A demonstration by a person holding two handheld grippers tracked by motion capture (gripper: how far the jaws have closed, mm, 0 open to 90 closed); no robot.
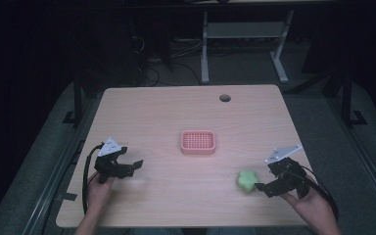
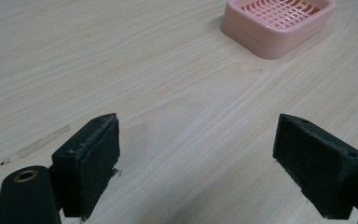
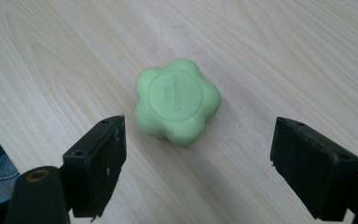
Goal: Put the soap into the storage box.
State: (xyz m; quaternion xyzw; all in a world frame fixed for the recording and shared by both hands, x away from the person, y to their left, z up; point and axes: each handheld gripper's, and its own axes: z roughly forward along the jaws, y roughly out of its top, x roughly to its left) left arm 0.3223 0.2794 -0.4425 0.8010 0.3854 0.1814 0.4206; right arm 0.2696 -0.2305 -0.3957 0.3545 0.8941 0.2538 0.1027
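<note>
Because the green flower-shaped soap (image 3: 177,106) lies just ahead on the table (image 1: 166,112), the right tongs (image 3: 198,163) gape to straddle it; the left tongs (image 2: 198,163) wait open, empty.

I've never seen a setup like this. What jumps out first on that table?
The green flower-shaped soap stands out, lying on the wooden table near its right front, just ahead of the open right gripper. A pink slotted soap dish sits at the table's middle. The left gripper, also open, is held over bare wood at the left front.
</note>
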